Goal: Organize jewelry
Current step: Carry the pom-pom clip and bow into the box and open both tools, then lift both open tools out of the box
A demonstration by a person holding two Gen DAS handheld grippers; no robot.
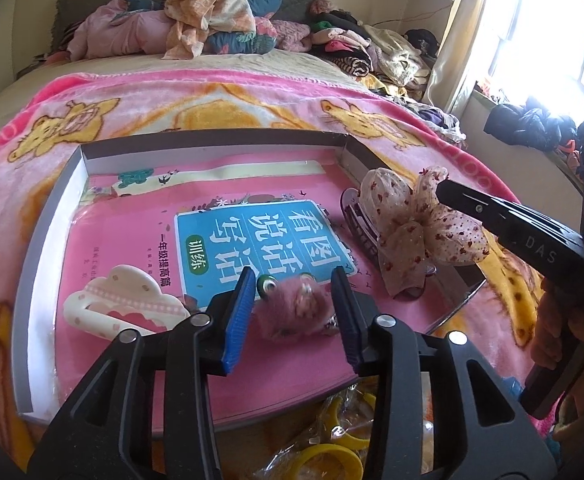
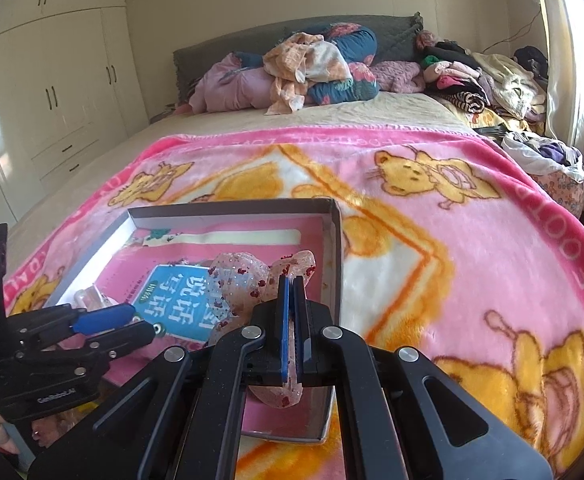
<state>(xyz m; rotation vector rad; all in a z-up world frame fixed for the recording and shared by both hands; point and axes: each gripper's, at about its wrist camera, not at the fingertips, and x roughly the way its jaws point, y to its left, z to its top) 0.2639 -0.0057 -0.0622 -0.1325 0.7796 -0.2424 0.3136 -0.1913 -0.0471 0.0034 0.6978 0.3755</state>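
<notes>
Pink fluff fills the gap between the left gripper [image 1: 292, 312] pads; the furry clip [image 1: 292, 312] with googly eyes lies on the pink book [image 1: 140, 240] inside the shallow box [image 1: 48, 216], and the blue pads stand apart on either side of it, not visibly pressing, so I judge it released or nearly so. Sheer spotted fabric, stiff and looped, makes up the bow hair clip [image 1: 412, 224]; the right gripper [image 2: 292, 312] is clamped on one loop, its pads almost touching, and the bow hangs low over the box's right side, its dark comb base toward the book. Beside the furry clip, to its left, lies a glossy cream cloud-shaped claw clip [image 1: 120, 308]; the right hand looks nearer to setting down.
</notes>
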